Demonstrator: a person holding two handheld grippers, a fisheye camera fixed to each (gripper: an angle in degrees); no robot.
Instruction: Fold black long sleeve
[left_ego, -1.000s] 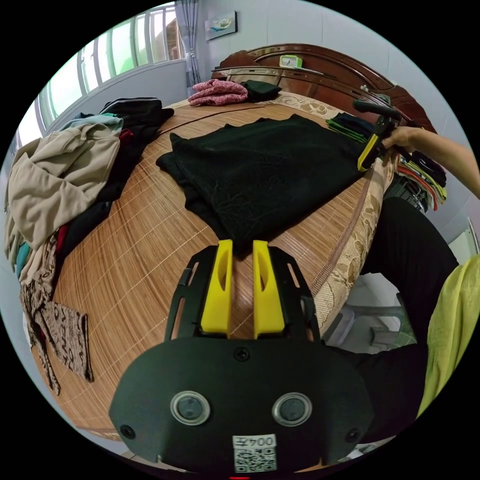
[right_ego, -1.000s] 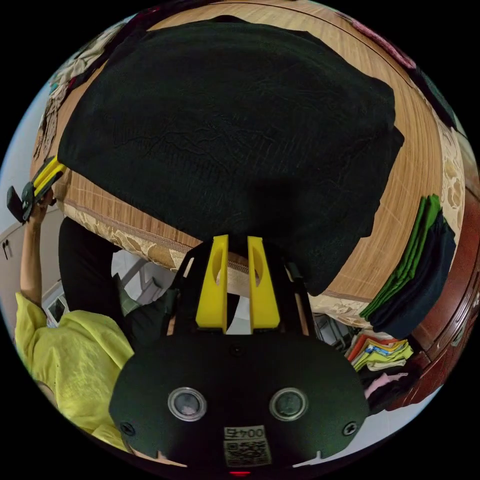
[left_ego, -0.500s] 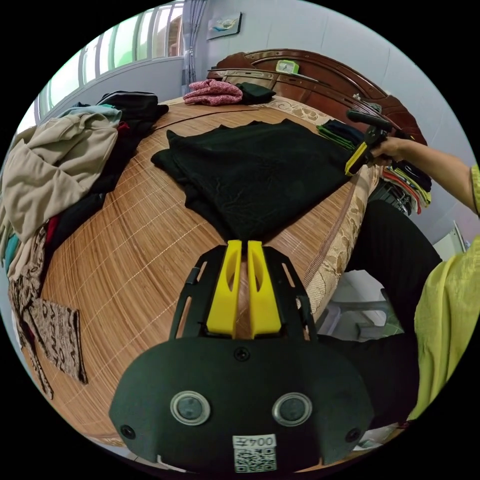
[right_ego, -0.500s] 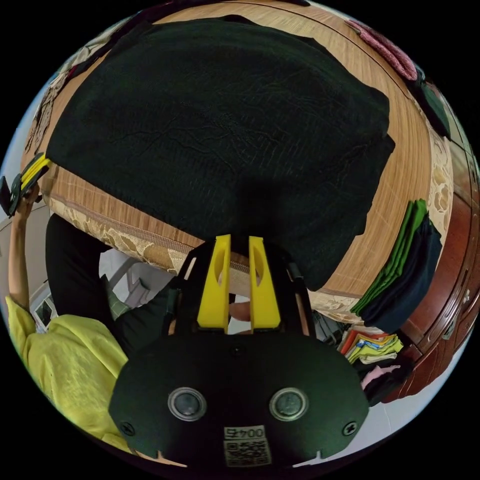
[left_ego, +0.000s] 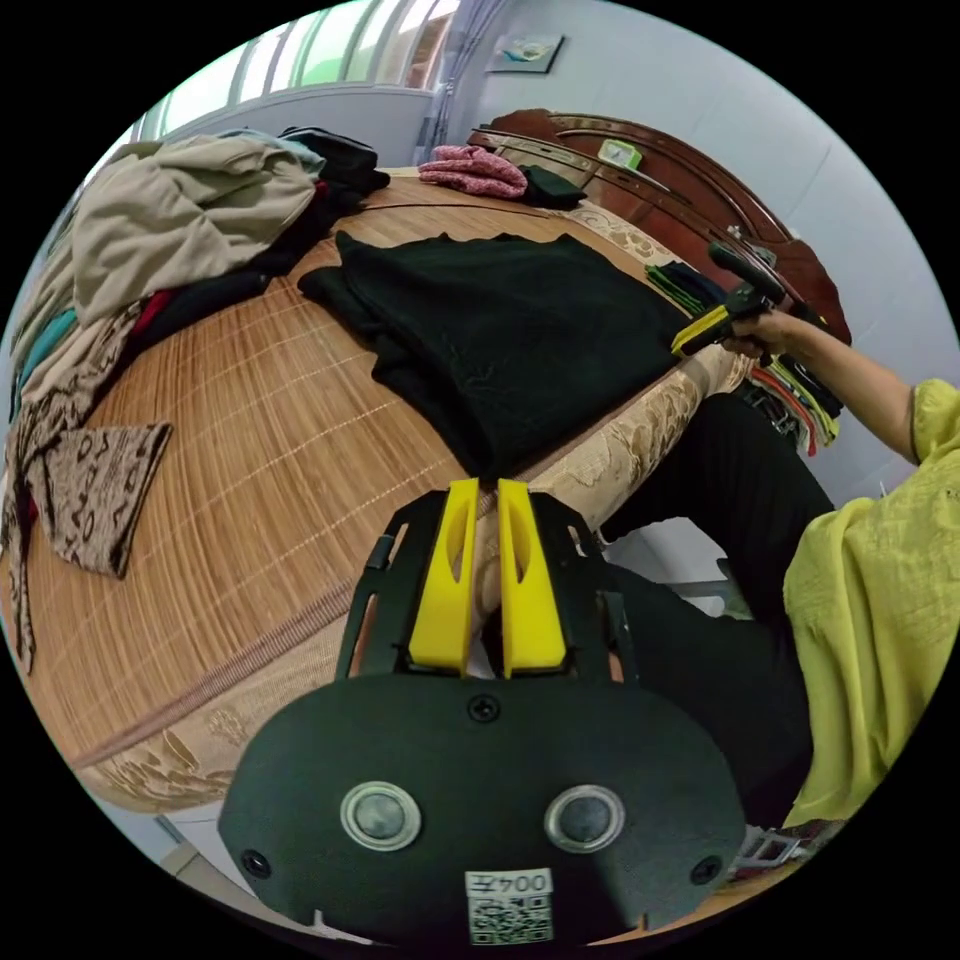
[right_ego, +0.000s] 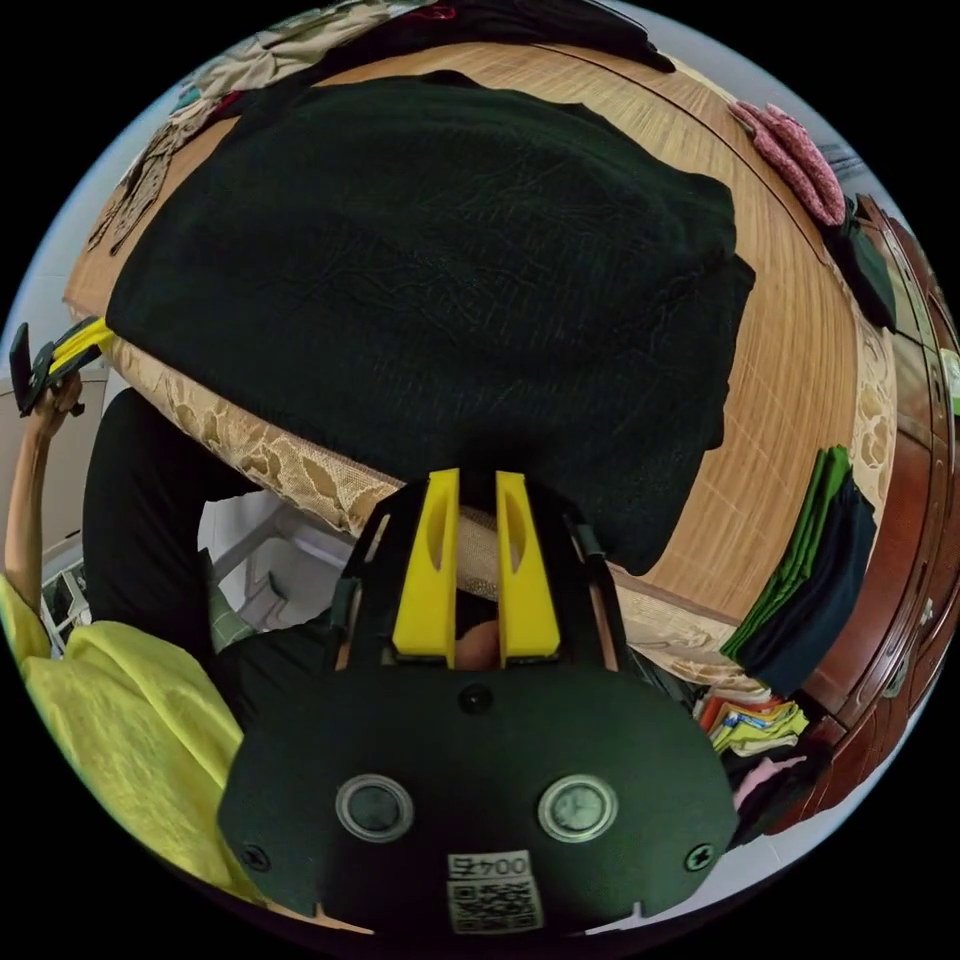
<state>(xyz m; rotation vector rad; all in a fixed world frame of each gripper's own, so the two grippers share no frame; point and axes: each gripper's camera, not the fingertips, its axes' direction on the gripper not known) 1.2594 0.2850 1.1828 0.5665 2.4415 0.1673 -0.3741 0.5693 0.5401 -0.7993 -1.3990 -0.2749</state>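
Shirt (left_ego: 510, 320) is lying along the mat's (left_ego: 230, 430) edge, both grippers (left_ego: 483, 490) (right_ego: 476, 480) hovering at its near corners, jaws narrowly parted, gripping nothing.

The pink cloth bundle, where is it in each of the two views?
Left gripper view: the pink cloth bundle lies near the top centre, on the far side of the bamboo mat.
Right gripper view: it sits at the upper right edge.
Shared landmark: the black long sleeve.
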